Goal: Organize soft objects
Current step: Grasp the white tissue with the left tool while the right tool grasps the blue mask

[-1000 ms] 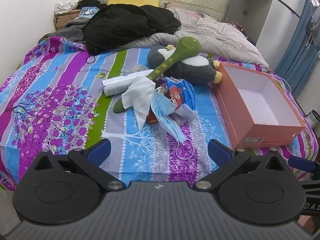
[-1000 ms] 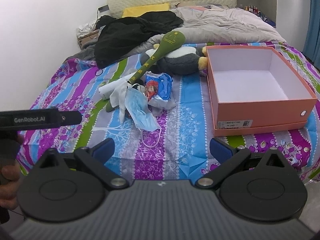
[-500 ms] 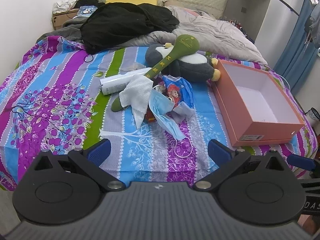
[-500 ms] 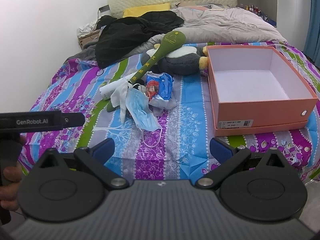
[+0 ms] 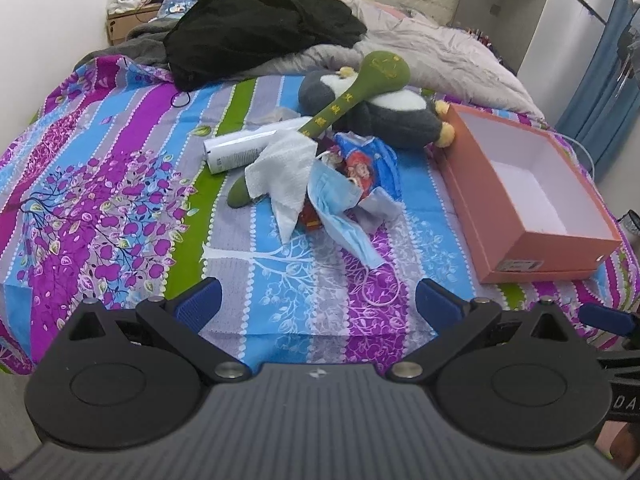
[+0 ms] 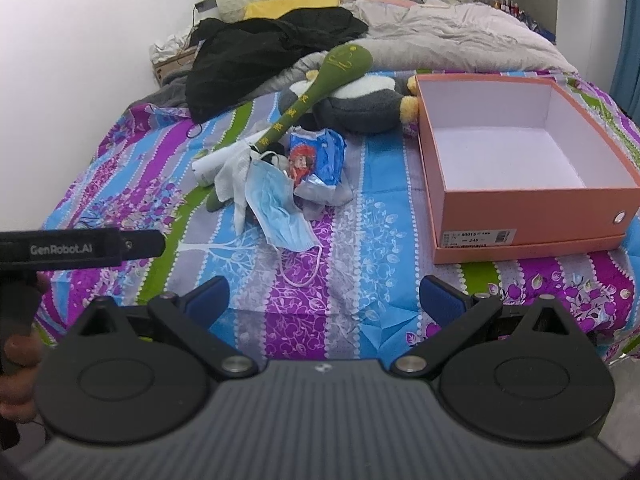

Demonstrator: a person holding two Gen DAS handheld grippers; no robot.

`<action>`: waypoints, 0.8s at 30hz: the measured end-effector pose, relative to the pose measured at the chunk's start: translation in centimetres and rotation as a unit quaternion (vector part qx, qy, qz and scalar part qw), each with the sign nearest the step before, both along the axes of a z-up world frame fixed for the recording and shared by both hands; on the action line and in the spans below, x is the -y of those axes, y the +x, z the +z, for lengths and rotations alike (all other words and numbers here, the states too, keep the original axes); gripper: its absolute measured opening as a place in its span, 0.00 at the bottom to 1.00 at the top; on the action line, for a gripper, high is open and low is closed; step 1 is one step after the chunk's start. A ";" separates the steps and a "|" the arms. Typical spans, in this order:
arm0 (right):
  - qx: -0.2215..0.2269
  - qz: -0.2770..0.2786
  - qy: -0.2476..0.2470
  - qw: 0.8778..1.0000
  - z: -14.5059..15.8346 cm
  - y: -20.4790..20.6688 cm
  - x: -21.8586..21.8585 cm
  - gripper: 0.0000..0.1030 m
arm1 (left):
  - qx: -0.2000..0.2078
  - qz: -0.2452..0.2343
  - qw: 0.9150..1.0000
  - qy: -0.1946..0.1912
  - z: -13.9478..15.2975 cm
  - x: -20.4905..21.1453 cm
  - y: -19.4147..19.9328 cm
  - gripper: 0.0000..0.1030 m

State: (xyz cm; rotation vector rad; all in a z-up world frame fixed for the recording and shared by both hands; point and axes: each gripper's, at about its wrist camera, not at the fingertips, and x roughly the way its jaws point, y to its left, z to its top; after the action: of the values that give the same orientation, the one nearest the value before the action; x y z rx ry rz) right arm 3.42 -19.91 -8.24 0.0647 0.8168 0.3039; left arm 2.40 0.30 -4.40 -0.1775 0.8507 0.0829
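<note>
- Left gripper (image 5: 316,300): spread wide, grasping nothing, low at the near edge of the striped purple-and-blue bedspread (image 5: 120,184).
- Right gripper (image 6: 324,300): likewise spread wide and empty.
- Crumpled pale-blue face mask (image 6: 276,208): nearest soft item, straight ahead of both, long axis slanting toward the right gripper.
- Open salmon-pink cardboard box (image 6: 532,216): empty, right of the pile, closer to the right gripper.

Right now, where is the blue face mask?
In the right wrist view the blue face mask lies left of centre on the bedspread, at the pile's near edge, against the white tissue, left of the orange box.
</note>
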 end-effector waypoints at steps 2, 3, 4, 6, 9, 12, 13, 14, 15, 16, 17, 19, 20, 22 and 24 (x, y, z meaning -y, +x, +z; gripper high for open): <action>-0.002 0.002 0.001 1.000 -0.6 0.5 -0.1 1.00 | -0.006 0.001 1.000 -0.001 -0.7 -0.3 0.4 1.00; -0.005 0.006 -0.001 1.000 -1.0 0.8 -0.3 1.00 | -0.009 0.002 1.000 -0.002 -1.0 -0.4 0.7 1.00; -0.007 0.010 -0.003 1.000 -1.3 1.1 -0.5 1.00 | -0.011 0.003 1.000 -0.003 -1.4 -0.6 0.9 1.00; -0.006 0.018 -0.005 1.000 -1.9 1.6 -0.8 1.00 | -0.018 0.008 1.000 -0.005 -2.3 -1.0 1.5 1.00; -0.008 0.031 -0.003 0.999 -2.7 2.5 -1.2 1.00 | -0.024 0.014 1.000 -0.007 -3.6 -1.7 2.4 1.00; -0.015 0.046 0.002 0.999 -3.5 3.5 -1.7 1.00 | -0.027 0.022 0.999 -0.012 -4.7 -2.4 3.4 1.00; -0.019 0.050 0.002 0.999 -3.8 3.9 -2.0 1.00 | -0.029 0.025 0.999 -0.014 -5.1 -2.7 3.8 1.00; -0.020 0.053 0.003 0.998 -4.0 4.2 -2.2 1.00 | -0.031 0.027 0.999 -0.017 -5.4 -2.9 4.3 1.00; -0.022 0.057 0.002 0.998 -4.3 4.6 -2.4 1.00 | -0.033 0.028 0.999 -0.020 -5.7 -3.1 4.7 1.00; -0.022 0.060 0.002 0.998 -4.5 5.0 -2.7 1.00 | -0.035 0.029 0.999 -0.021 -6.1 -3.4 5.1 1.00; -0.022 0.062 0.003 0.998 -4.8 5.4 -2.9 1.00 | -0.037 0.029 0.999 -0.021 -6.4 -3.5 5.5 1.00; -0.025 0.068 0.005 0.997 -5.4 6.3 -3.2 1.00 | -0.038 0.030 0.999 -0.019 -7.0 -3.9 6.2 1.00; -0.024 0.072 0.005 0.997 -5.7 6.7 -3.4 1.00 | -0.039 0.031 0.999 -0.018 -7.3 -4.2 6.7 1.00; -0.018 0.080 -0.002 0.997 -6.3 7.5 -4.1 0.94 | -0.037 0.032 0.999 -0.022 -8.0 -4.8 7.5 1.00; -0.017 0.099 -0.009 0.995 -7.1 8.5 -5.0 0.90 | -0.036 0.035 0.998 -0.025 -8.8 -5.3 8.5 1.00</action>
State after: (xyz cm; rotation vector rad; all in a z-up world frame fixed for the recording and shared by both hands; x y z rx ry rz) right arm 11.96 -14.93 -15.30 -0.0279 0.8618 0.4826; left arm 10.87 5.63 -13.22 -0.2535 0.9189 0.1347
